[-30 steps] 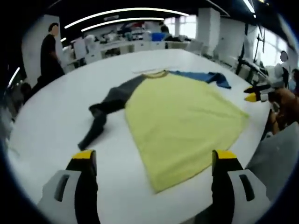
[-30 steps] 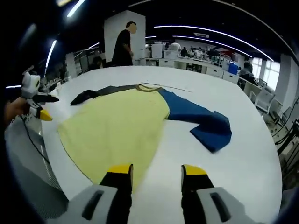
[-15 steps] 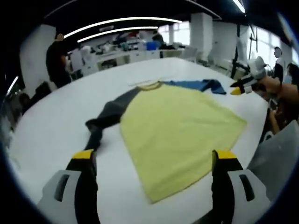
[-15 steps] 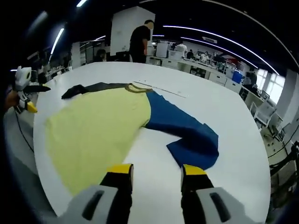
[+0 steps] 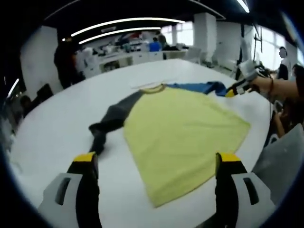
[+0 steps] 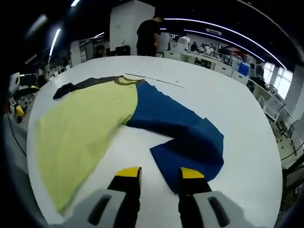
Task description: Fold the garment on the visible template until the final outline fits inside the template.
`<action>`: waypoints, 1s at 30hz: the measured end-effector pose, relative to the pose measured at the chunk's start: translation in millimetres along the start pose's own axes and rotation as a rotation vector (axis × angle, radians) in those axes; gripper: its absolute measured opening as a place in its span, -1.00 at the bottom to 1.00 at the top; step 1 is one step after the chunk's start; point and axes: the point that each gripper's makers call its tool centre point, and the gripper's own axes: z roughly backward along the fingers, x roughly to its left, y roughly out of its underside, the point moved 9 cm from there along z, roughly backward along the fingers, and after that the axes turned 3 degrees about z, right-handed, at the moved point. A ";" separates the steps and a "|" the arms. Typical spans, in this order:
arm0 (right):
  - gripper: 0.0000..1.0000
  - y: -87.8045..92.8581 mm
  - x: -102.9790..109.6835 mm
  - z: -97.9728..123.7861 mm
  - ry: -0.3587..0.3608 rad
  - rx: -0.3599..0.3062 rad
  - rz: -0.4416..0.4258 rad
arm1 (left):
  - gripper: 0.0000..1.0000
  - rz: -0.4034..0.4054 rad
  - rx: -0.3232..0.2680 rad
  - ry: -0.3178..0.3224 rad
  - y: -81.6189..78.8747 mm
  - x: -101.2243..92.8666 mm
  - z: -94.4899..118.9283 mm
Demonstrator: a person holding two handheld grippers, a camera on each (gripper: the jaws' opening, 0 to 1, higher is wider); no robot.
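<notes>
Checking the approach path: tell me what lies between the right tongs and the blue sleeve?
Bare white table in the right gripper view; the right tongs hover open just short of the blue sleeve.

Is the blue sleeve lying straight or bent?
Bent. The blue sleeve runs out from the yellow shirt, then doubles back at its end.

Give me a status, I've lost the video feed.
Left gripper open, empty, above shirt hem. Right gripper open, at blue sleeve cuff. Yellow shirt flat, unfolded, grey sleeve bunched. Nothing in the way.
</notes>
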 end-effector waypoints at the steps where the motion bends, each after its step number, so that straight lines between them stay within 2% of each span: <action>1: -0.50 0.1 -1.3 -1.6 -0.002 0.003 -0.002 | 0.98 -0.001 0.002 0.000 0.3 0.2 -0.3; 9: -0.60 0.7 -9.4 -9.3 -0.015 0.036 -0.005 | 0.98 -0.008 -0.018 0.005 -1.0 1.6 -1.8; 16: -0.70 -0.8 -12.1 -7.6 -0.017 0.040 -0.016 | 0.98 -0.019 -0.023 0.012 -1.3 2.1 -1.7; 20: -1.00 1.8 -14.6 -8.6 0.022 0.059 0.006 | 0.98 0.007 -0.024 0.023 -1.7 1.5 -3.4; 25: -1.00 2.4 -16.5 -10.5 0.018 0.064 0.018 | 0.97 0.005 -0.027 0.024 -2.8 -2.8 -3.4; 30: -1.00 -3.8 -17.5 -0.5 0.027 0.043 0.036 | 0.96 -0.004 -0.016 0.022 -4.7 -6.8 -2.0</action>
